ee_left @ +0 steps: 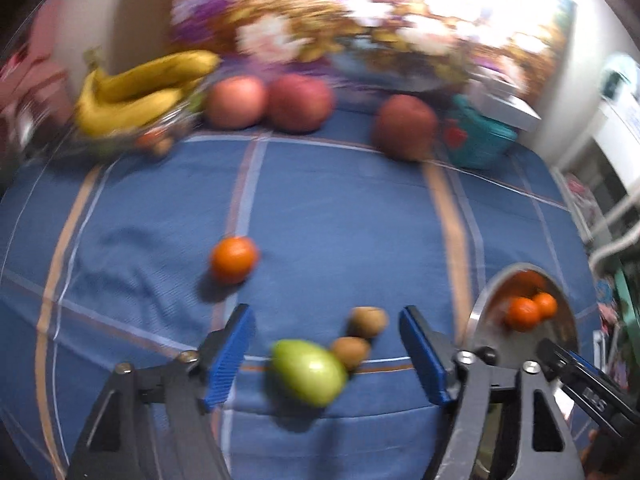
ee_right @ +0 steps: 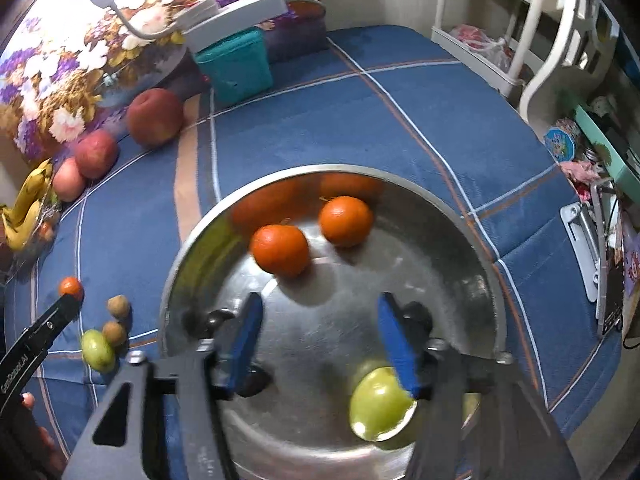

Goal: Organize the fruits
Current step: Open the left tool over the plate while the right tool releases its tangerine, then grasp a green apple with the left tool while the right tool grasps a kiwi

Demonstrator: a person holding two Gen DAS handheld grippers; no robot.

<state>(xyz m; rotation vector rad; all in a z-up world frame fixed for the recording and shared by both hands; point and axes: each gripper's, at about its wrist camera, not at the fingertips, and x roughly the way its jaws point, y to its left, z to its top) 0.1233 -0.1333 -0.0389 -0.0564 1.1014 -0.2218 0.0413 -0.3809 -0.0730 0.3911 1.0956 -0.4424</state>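
**Both grippers open over a blue bedcover, fruit split between bowl and cloth**

In the left wrist view, the left gripper (ee_left: 326, 354) fills the lower frame with its blue pads spread wide and nothing clamped between them. A green fruit (ee_left: 308, 376) lies on the blue checked cover (ee_left: 340, 216) in the gap between the pads, touching neither. Two small brown fruits (ee_left: 360, 336) sit just beside it toward the right. A lone orange (ee_left: 234, 259) rests at the centre of the frame, well apart from them. Along the upper edge stand three red apples (ee_left: 300, 102), with a bunch of bananas (ee_left: 140, 90) at upper left and a teal box (ee_left: 478, 136) at upper right. The picture is motion-blurred.

In the right wrist view, the right gripper (ee_right: 320, 340) sits low in the frame over a metal bowl (ee_right: 486, 276), its jaws apart and empty. Two oranges (ee_right: 312, 234) lie inside the bowl in the middle of the frame. A second green fruit (ee_right: 380, 410) lies in the bowl at lower right, partly hidden behind the right-hand pad; whether it touches the pad is unclear. A white shelf rack (ee_right: 516, 24) stands at upper right.
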